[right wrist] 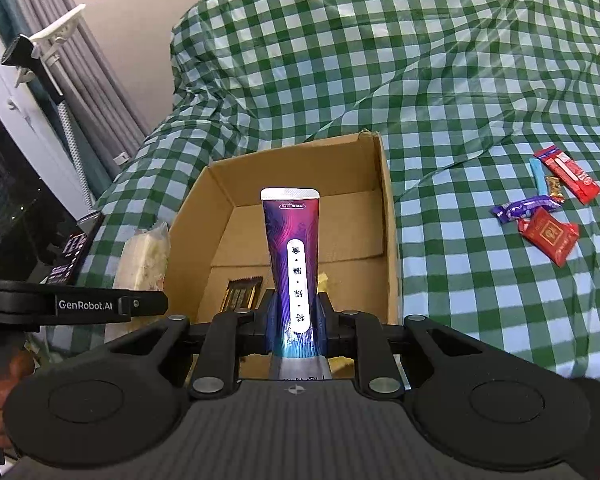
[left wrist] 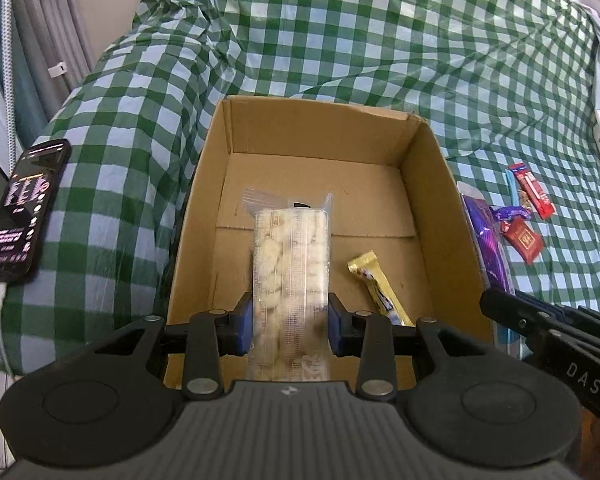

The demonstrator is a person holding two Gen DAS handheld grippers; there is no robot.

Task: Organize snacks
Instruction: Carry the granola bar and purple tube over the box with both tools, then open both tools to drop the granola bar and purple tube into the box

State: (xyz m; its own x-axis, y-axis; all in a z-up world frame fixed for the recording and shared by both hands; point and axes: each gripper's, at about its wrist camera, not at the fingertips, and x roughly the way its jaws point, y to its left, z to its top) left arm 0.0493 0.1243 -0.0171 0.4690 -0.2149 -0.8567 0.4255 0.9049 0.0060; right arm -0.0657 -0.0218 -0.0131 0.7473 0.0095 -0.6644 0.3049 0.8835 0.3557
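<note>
left gripper [left wrist: 290, 320]: pinching the clear cracker pack [left wrist: 290, 264], long axis pointing away over the cardboard box [left wrist: 428, 184]
right gripper [right wrist: 296, 320]: clamping the purple pouch [right wrist: 294, 252], standing lengthwise above the box
box: holding a gold bar [left wrist: 380, 288]
checkered cloth [left wrist: 340, 32]: carrying loose candies [right wrist: 548, 208] right of the box

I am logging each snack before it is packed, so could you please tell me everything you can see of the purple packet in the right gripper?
The purple packet is a long, glossy pouch, seemingly foil or plastic, purple and magenta with wavy lines. It has a white sealed top edge and a white label strip printed with characters. The right gripper is shut on its lower part, holding it nearly upright over the open cardboard box. Only the blue pads touch it. In the left wrist view, part of it shows beyond the box's right wall.
</note>
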